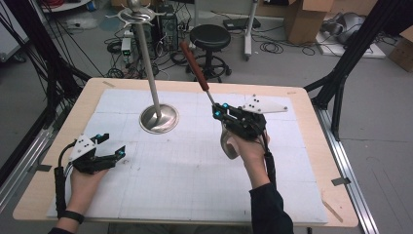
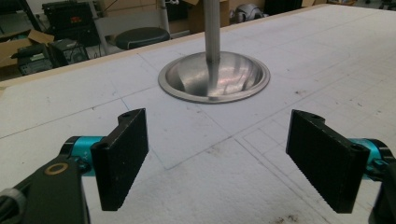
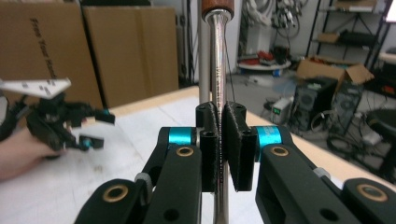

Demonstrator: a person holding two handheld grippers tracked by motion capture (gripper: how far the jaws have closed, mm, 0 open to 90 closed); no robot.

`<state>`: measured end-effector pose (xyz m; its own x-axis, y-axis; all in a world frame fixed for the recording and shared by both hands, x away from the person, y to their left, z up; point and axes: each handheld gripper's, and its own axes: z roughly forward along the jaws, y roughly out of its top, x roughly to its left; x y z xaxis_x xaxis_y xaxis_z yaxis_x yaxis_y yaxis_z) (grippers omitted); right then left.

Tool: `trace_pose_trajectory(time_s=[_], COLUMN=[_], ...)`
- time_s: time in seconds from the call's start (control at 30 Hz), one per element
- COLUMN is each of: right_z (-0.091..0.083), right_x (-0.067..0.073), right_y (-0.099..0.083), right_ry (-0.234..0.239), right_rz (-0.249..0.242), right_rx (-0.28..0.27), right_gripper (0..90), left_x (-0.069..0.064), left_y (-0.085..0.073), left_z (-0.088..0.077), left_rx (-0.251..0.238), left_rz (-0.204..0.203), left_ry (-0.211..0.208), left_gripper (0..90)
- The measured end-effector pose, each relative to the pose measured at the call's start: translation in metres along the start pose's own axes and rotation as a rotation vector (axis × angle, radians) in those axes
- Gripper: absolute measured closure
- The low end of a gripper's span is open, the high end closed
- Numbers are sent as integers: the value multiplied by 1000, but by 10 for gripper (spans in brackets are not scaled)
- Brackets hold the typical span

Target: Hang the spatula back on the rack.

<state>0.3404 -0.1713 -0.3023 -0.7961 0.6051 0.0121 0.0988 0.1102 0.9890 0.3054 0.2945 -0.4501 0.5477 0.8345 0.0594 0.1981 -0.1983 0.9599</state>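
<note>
Two grippers noted: right gripper (image 1: 217, 110) is clamped on ladle (image 1: 197, 68), handle tilted toward 11 o'clock; left gripper (image 1: 113, 146) is held released.

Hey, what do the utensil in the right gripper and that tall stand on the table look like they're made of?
Utensil: the shaft looks like polished metal, showing bright mirror-like streaks in the right gripper view; its reddish-brown handle could be wood, though plastic is possible. The right gripper clamps the shaft. Stand: brushed metal, probably steel, with soft reflections across its dished round base and pole.
</note>
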Motion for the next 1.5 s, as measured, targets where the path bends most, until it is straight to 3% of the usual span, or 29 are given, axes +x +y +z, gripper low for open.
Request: trace_pose_trajectory(time_s=[0.27, 0.53, 1.03, 1.5], right_z=[21, 37, 64, 80], right_x=[5, 3, 10, 8], right_y=[19, 24, 39, 32], right_ry=[27, 36, 50, 39], right_rz=[-3, 11, -13, -1], right_rx=[-58, -86, -76, -66], right_gripper=[849, 849, 849, 848], left_x=[0, 0, -1, -2], left_y=[0, 0, 0, 0], left_z=[0, 0, 0, 0], left_rx=[1, 1, 4, 5], left_rz=[0, 0, 17, 14], left_ry=[2, 1, 1, -1], left_gripper=[216, 216, 213, 213])
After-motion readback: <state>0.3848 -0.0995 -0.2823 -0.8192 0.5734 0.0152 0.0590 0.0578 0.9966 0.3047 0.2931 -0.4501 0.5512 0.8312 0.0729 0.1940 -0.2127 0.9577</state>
